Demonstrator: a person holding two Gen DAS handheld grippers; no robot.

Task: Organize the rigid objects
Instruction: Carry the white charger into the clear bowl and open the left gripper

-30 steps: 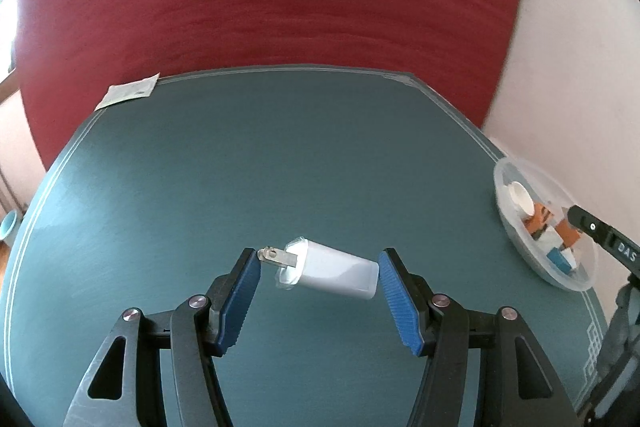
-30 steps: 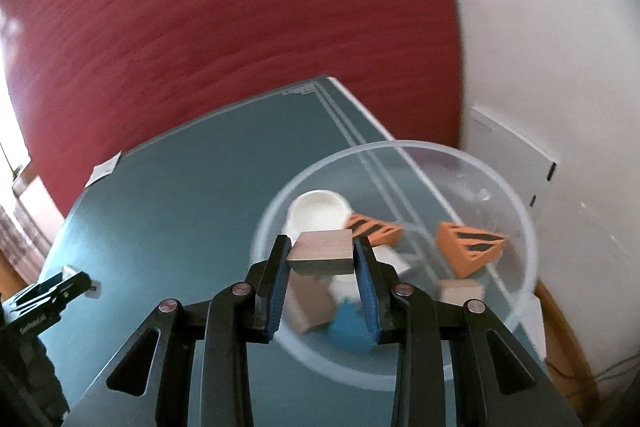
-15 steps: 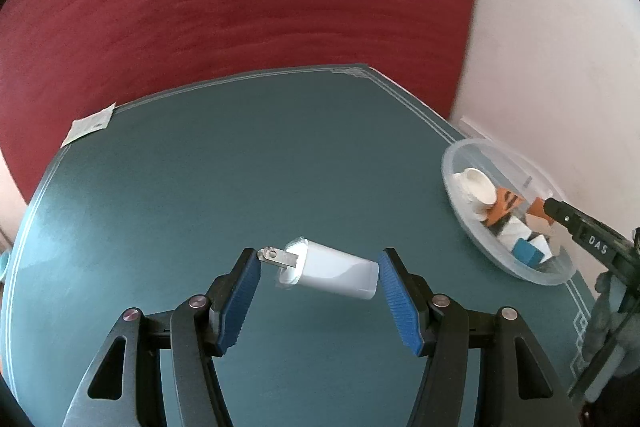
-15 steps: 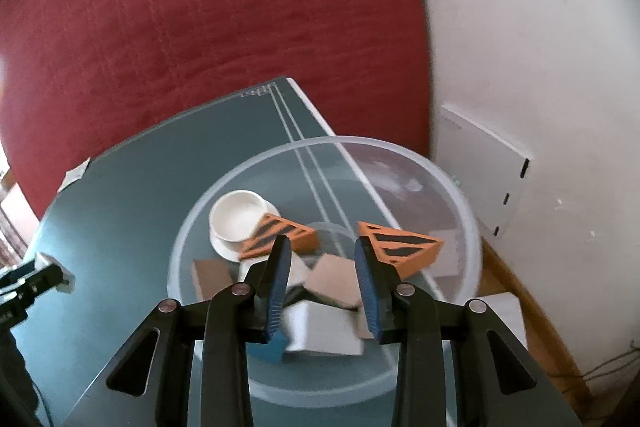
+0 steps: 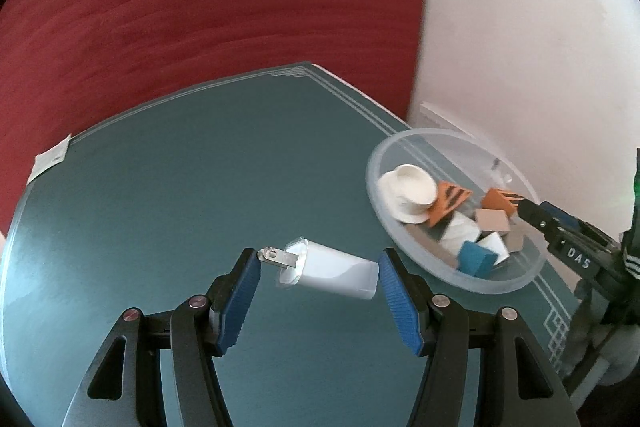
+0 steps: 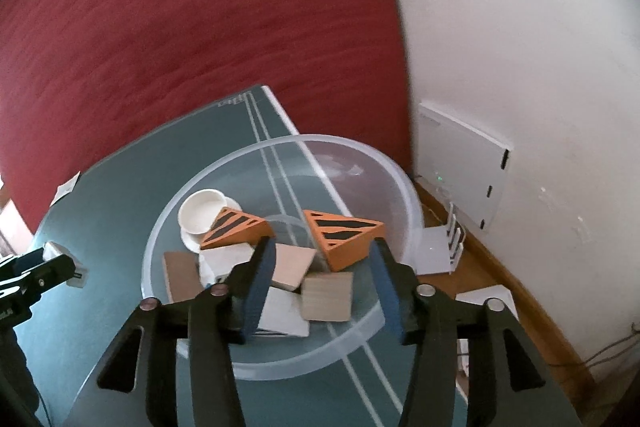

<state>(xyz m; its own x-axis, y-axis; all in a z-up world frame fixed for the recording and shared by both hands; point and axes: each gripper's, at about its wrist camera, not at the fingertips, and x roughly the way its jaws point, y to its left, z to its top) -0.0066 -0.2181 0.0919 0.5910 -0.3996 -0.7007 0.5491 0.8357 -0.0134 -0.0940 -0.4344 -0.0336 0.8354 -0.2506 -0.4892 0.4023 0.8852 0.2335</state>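
Note:
My left gripper [image 5: 318, 257] is shut on a white charger plug [image 5: 336, 273], pinned lengthwise above the green table [image 5: 200, 187] with its prongs against the left pad. The clear plastic bowl [image 5: 480, 287] lies to its right. In the right wrist view my right gripper [image 6: 322, 245] hovers over the bowl [image 6: 280, 367], its jaws opening. A wooden block [image 6: 327, 297] lies loose below and between them, touched by neither pad. Also in the bowl are a white cup on a saucer [image 6: 202, 213], two orange striped wedges [image 6: 344, 235], several wooden and white blocks, and a blue block [image 5: 476, 259].
The bowl sits near the table's right edge and corner. A paper slip [image 5: 50, 161] lies at the far left edge. A red curtain [image 5: 200, 7] hangs behind the table, and a white wall stands to the right. A small white device [image 6: 440, 247] sits on the floor beyond the bowl.
The right gripper moved on over the bowl and opened; the wooden block it held now lies in the bowl. The left gripper carried the charger toward the bowl, which looks nearer.

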